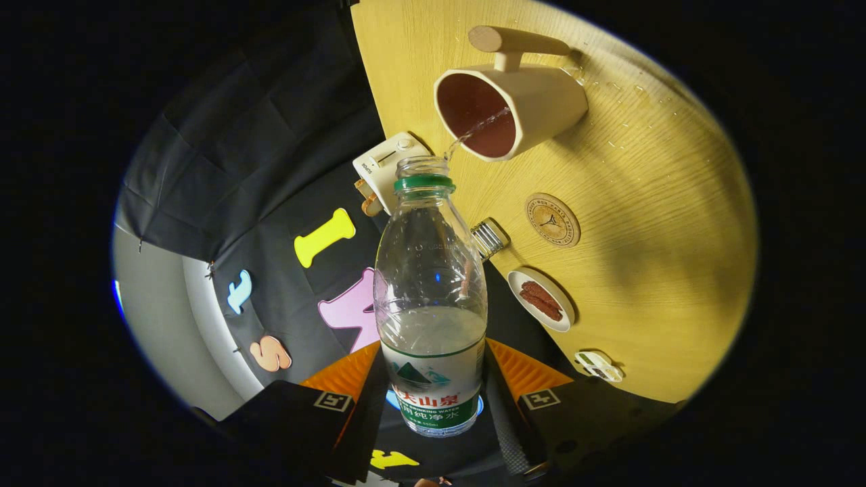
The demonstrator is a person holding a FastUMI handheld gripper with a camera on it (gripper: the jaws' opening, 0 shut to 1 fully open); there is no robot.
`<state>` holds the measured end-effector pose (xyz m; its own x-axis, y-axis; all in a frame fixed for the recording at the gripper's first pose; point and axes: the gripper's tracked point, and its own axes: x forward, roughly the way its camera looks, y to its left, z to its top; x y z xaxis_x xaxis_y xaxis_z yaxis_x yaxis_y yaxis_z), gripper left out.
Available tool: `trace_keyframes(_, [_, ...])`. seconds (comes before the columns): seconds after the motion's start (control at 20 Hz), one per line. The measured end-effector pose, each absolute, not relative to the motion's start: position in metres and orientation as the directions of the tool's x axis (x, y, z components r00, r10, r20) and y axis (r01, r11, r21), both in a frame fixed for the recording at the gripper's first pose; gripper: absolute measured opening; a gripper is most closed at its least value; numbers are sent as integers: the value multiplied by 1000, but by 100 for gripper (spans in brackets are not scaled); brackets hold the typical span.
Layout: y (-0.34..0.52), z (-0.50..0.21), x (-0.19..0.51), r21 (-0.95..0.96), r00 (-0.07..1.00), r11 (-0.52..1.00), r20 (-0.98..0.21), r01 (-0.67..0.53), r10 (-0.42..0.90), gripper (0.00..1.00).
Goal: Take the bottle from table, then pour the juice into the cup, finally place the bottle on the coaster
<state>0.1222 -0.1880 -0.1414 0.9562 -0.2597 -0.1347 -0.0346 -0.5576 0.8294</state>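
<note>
Tabletop cup (pixel 514 101) under tongs-held (pixel 433 379) bottle's (pixel 430 297) stream

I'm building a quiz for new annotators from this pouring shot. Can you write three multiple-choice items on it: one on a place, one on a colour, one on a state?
1. Where does the coaster lie?
A. on the table, between the cup and the small plate
B. under the cup
C. on the booth's wall

2. What colour is the ring at the neck of the bottle?
A. red
B. green
C. yellow

3. What is the gripper doing?
A. open, away from the bottle
B. shut on the cup's handle
C. shut on the bottle, which is tilted and pouring

Answers: 1 A, the round coaster sits bare on the wood between cup and plate. 2 B, the band below the open mouth is green. 3 C, both fingers press the bottle's sides and a thin stream runs into the cup.
</note>
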Motion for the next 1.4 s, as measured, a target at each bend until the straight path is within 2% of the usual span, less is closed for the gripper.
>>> trace_keyframes(0.65, [-204, -127, 128, 786, 951, -615, -138, -65, -277, 75])
trace_keyframes(1.4, [-204, -137, 129, 822, 943, -569, -163, -33, -290, 75])
